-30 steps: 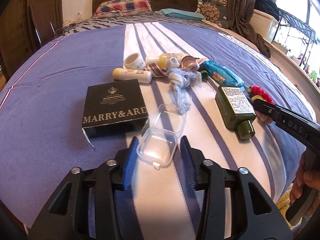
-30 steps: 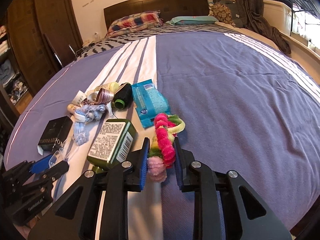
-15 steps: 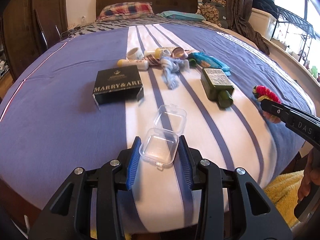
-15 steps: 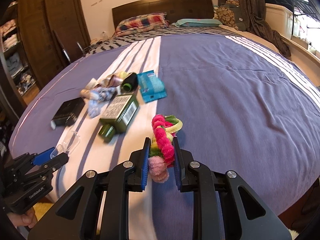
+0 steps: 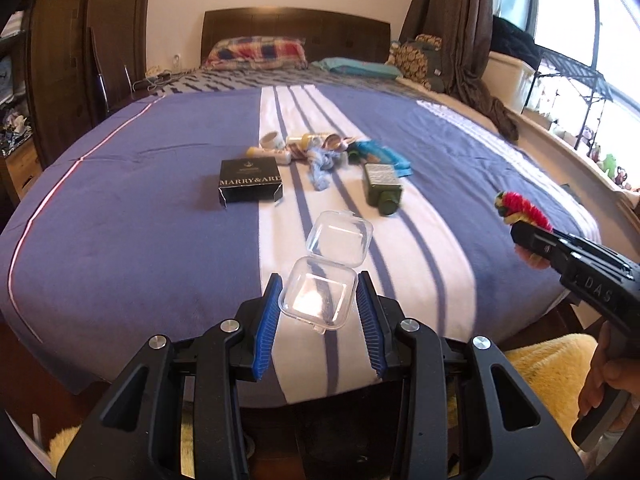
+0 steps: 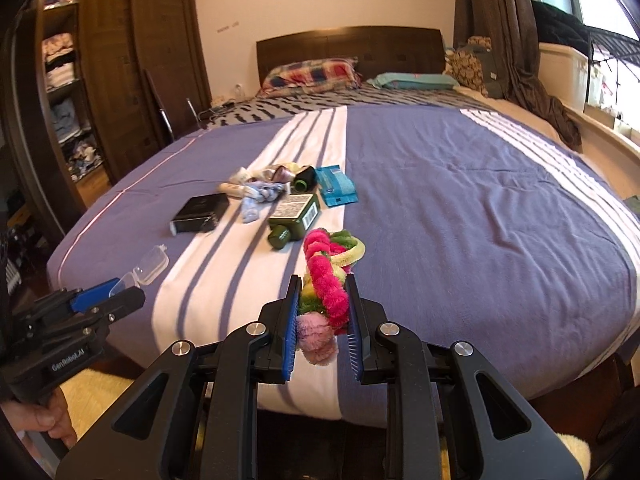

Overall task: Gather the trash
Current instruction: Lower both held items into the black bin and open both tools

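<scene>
Purple white-striped bedspread, black box, green bottle

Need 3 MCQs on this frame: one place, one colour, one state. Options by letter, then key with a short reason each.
1. Where does the black box printed MARRY&ARD lie?
A. on the bed, left of the green bottle
B. on the floor
C. on the plaid pillow

2. What colour is the flat wipes pack beside the green bottle?
A. red
B. blue
C. black

3. What state is the clear plastic case in the left tongs in?
A. shut
B. lid hinged open
C. crushed flat

Key:
1 A: in the left wrist view the box sits on the purple cover, with the bottle to its right.
2 B: the right wrist view shows a teal-blue pack next to the bottle.
3 B: the lid stands open beyond the base, which the pads grip. The right tongs hold the pipe-cleaner bundle.
</scene>
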{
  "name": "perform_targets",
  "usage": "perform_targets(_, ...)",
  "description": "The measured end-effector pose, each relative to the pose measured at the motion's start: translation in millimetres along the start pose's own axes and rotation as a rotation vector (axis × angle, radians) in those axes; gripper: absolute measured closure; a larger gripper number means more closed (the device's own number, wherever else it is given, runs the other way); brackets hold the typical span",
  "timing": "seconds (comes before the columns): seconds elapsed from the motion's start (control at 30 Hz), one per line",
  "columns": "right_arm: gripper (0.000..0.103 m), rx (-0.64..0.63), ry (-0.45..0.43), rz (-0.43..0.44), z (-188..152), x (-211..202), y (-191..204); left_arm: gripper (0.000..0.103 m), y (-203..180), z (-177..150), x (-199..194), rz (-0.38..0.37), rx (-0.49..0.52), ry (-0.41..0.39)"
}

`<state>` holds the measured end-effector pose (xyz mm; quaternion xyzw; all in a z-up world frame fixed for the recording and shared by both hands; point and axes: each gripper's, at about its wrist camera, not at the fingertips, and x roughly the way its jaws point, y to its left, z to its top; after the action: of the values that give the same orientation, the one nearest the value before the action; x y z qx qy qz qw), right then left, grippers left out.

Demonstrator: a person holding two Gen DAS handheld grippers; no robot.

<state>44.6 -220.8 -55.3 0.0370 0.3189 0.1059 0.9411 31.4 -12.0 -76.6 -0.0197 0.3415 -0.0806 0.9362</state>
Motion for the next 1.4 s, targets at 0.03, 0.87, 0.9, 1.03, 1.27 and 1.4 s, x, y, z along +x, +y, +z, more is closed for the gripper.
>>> perform_targets(0.03, 0.081, -0.008, 0.000, 0.003, -4, -6, 1, 0.067, -1, -2, -6, -0.002, 0.001, -0.006)
perform_targets(0.87, 0.081, -0.018, 0.360, 0.055, -123, 50, 5, 0.067, 5, -130, 46, -0.041, -0.034, 0.346)
perform_targets(0.9, 0.081, -0.016, 0.386, 0.059, -130, 55, 5, 0.067, 5, -134, 50, -0.046, -0.037, 0.363)
perform_targets(1.03, 0.081, 0.000, 0.479, 0.085, -152, 77, 6, 0.067, 6, -153, 73, -0.069, -0.049, 0.449)
perform_targets(1.27, 0.081, 0.031, 0.595, 0.109, -178, 107, 2, 0.067, 2, -176, 104, -0.111, -0.053, 0.574)
perform_targets(1.4, 0.081, 0.038, 0.627, 0.109, -185, 116, 0, 0.067, -1, -182, 118, -0.123, -0.052, 0.624)
